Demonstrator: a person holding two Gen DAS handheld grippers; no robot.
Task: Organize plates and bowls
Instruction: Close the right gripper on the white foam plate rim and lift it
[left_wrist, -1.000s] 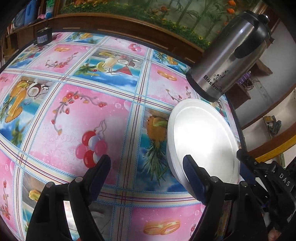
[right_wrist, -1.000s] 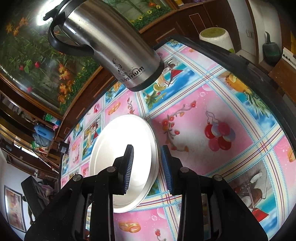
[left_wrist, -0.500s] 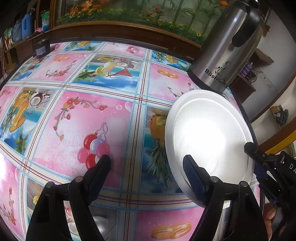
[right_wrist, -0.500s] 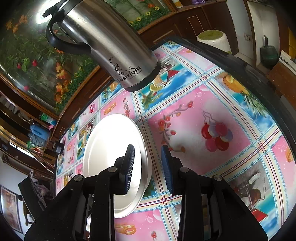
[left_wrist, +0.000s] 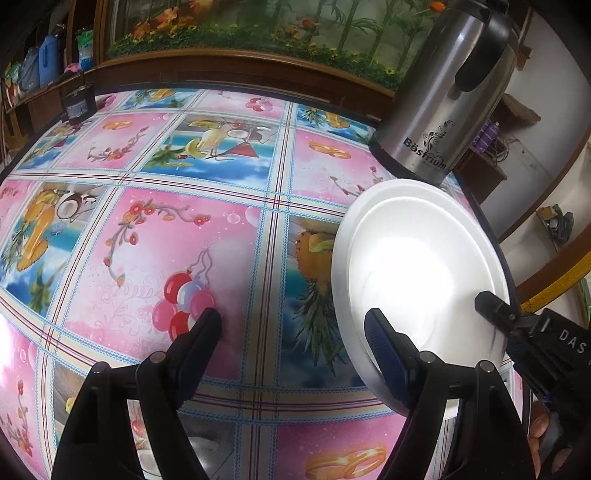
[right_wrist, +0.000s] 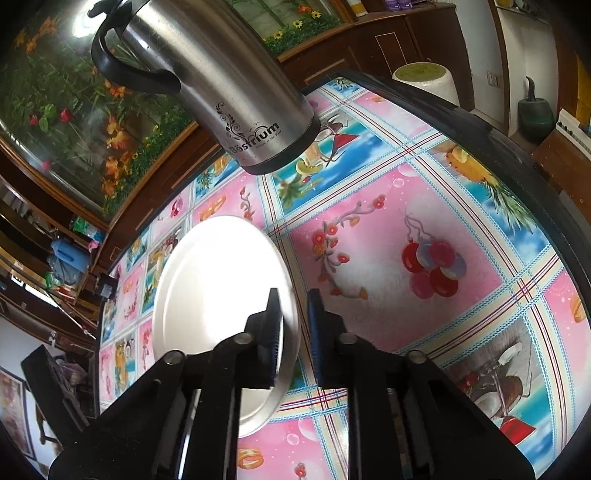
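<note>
Bright patterned counter carries a white plate; the right gripper pinches its near rim between narrow fingers, nearer than the left gripper, whose fingers are spread and empty.

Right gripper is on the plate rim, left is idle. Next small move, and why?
Probably lift the white plate slightly with the right gripper. Its jaws straddle the near rim and look shut on it, and the plate sits close to the steel flask. The left gripper is open and holds nothing.
</note>
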